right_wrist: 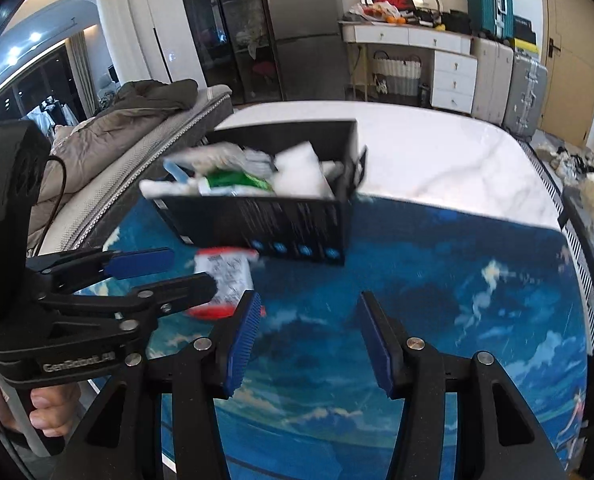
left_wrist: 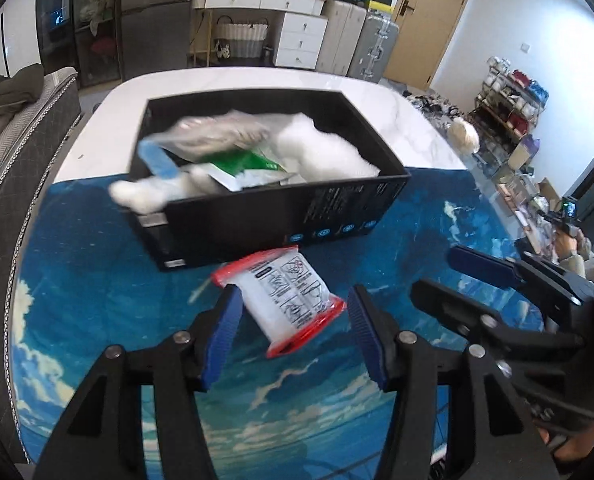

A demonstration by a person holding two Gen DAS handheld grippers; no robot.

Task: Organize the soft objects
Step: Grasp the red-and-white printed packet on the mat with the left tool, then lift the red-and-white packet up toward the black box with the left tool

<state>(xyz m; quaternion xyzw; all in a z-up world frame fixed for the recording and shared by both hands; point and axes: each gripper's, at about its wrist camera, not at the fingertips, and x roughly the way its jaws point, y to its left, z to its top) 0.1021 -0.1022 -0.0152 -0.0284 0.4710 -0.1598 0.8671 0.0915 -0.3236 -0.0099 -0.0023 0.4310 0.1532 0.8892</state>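
A white soft packet with red ends (left_wrist: 285, 300) lies on the blue mat in front of a black box (left_wrist: 281, 208). My left gripper (left_wrist: 295, 316) is open, its jaws on either side of the packet, not touching it. The box holds a white plush toy (left_wrist: 329, 148), a green packet (left_wrist: 241, 162) and a silvery bag (left_wrist: 213, 132). In the right wrist view my right gripper (right_wrist: 309, 320) is open and empty above the mat, to the right of the packet (right_wrist: 225, 276) and in front of the box (right_wrist: 289, 220). The left gripper (right_wrist: 169, 276) shows there beside the packet.
The blue sky-print mat (left_wrist: 417, 248) covers the near part of a white marble table (left_wrist: 237, 80). A grey sofa with a coat (right_wrist: 137, 120) stands to the left. Suitcases (right_wrist: 525, 92) and a white dresser (right_wrist: 437, 60) are at the back. The right gripper (left_wrist: 489, 280) shows at the right.
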